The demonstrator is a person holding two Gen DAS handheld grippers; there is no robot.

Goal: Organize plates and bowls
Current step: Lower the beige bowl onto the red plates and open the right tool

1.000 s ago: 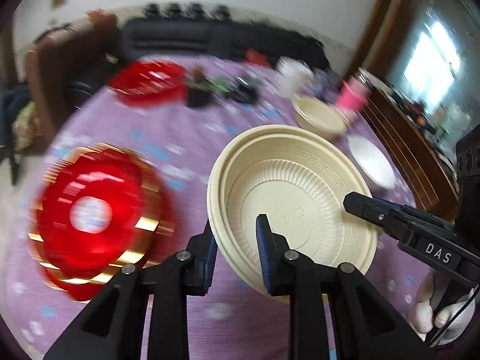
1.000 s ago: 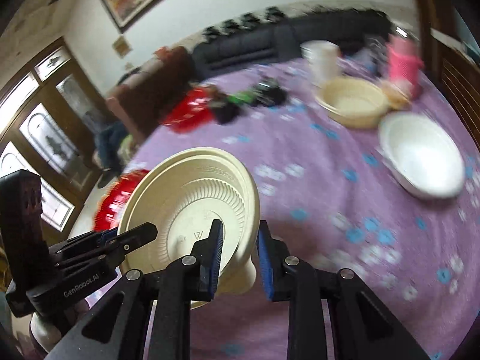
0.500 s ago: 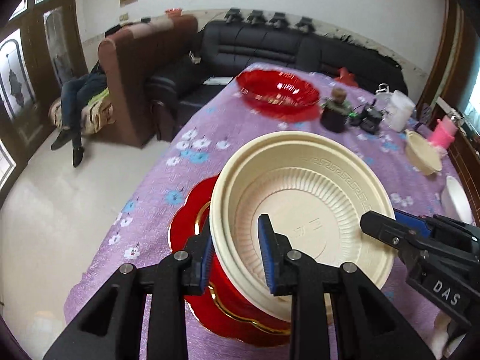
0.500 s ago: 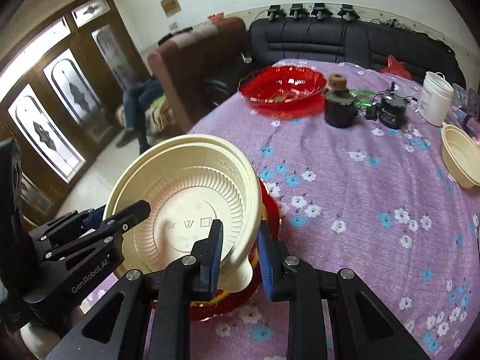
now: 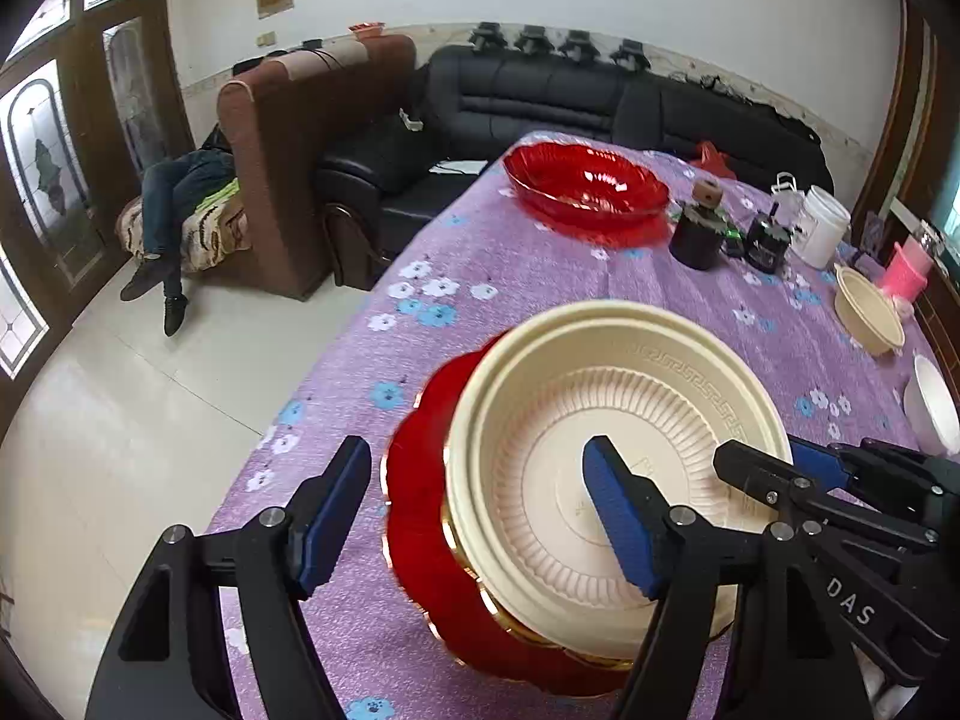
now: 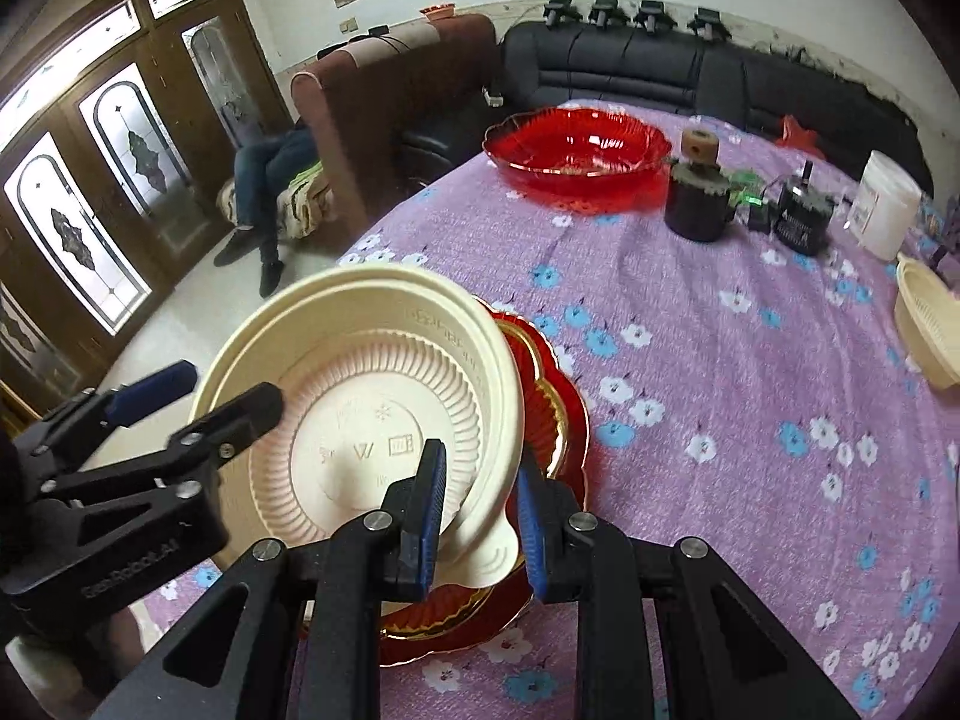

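Setting: a living room with a black sofa (image 5: 630,102) and glazed wooden doors (image 6: 90,228) lay behind a table (image 5: 528,276) under a purple flowered cloth.

Near edge of the table: the cream plate stack (image 5: 606,456) sat tilted on the red gold-trimmed plate (image 5: 420,540), which lay close to the table's near left edge.

Left gripper (image 5: 474,516): its jaws stood wide apart, one finger outside the stack over the cloth, the other over the plate's centre, gripping nothing.

Right gripper (image 6: 477,516): its blue pads were closed on the near rim of the cream plate stack (image 6: 372,414), which leaned up toward the left gripper (image 6: 150,402).

Step in hand: judged to be the release of the cream stack onto the red plate (image 6: 558,414).

Doing it well: the right gripper would do best to lower the rim until the stack sits level and centred, then part its pads and draw straight back, so the light plates neither slide nor tip off the red one.

Risk: the stack looked off-centre, overhanging toward the table's edge.

Middle and far: a cream bowl (image 5: 867,315) and a white bowl (image 5: 936,408) waited by the right edge; a large red bowl (image 5: 585,186), a dark jar (image 5: 699,228) and a white tub (image 5: 825,225) stood toward the far end.

Change from half a second before: the left gripper, then clamped on the stack's rim, had let go and spread; the right kept its hold, and the stack had settled lower onto the red plate.
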